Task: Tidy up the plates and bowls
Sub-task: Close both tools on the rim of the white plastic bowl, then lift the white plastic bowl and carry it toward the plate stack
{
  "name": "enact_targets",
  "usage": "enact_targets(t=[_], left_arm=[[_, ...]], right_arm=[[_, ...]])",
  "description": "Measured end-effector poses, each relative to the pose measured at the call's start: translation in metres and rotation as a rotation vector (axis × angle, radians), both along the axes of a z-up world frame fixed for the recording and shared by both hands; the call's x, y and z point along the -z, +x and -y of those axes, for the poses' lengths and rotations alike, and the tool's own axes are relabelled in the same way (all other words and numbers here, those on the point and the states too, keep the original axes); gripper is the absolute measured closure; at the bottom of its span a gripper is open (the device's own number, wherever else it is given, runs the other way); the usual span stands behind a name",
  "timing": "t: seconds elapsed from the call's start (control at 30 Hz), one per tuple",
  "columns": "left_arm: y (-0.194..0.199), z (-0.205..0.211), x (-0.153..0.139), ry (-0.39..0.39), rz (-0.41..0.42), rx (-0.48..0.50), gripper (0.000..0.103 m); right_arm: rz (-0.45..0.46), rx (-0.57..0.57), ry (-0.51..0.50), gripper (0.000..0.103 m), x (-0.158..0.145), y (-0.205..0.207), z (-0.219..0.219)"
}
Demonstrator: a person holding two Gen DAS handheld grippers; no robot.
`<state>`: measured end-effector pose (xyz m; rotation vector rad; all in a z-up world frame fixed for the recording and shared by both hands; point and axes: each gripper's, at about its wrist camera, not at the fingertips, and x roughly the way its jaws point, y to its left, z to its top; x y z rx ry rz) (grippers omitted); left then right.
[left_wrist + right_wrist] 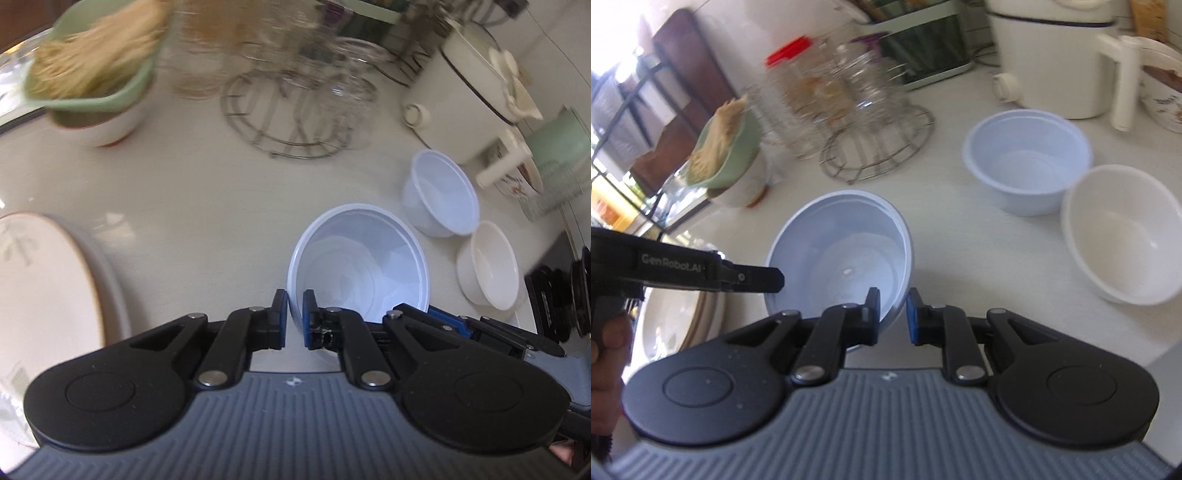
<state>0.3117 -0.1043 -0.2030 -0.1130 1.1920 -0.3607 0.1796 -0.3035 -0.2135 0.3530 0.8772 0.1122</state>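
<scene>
- The pale blue bowl [358, 266] hangs tilted above the desk [207, 192], near two other bowls.
- Left gripper [294, 319] and right gripper [894, 315]: jaws each pinch its rim.
- It looks light, thin and slippery; the rim is the surest hold.

The counter [207, 192] is seen from above and close by in both views, each camera being set behind its own gripper and tilted down along the fingers. The large pale bowl [360, 264] [846, 258] is framed just ahead in each. The wire rack [284, 118] [879, 144], two smaller bowls and the white cooker are shared farther back.
</scene>
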Motion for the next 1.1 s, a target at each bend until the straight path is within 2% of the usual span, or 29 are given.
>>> enact_targets(t=[0.23, 0.43, 0.87, 0.93, 1.0, 1.1], left_arm=[[-0.002, -0.031, 0.002, 0.025, 0.003, -0.072, 0.093], [-0.006, -0.048, 0.015, 0.045, -0.023, -0.142, 0.093], [-0.006, -0.057, 0.021, 0.028, -0.006, -0.177, 0.093], [-0.006, -0.058, 0.02, 0.031, -0.001, -0.176, 0.092], [-0.006, -0.058, 0.016, 0.057, 0.02, -0.175, 0.087], [-0.007, -0.061, 0.01, 0.062, 0.032, -0.187, 0.081]], right_arm=[[-0.018, -0.067, -0.007, 0.085, 0.008, 0.014, -0.03], [-0.011, -0.109, -0.002, 0.085, 0.014, 0.017, -0.044], [0.004, -0.124, 0.003, 0.083, 0.019, 0.024, -0.05], [0.01, -0.117, -0.007, 0.083, 0.017, 0.024, -0.051], [0.017, -0.104, -0.037, 0.08, 0.014, 0.023, -0.052], [0.029, -0.095, -0.049, 0.072, 0.007, 0.022, -0.051]])
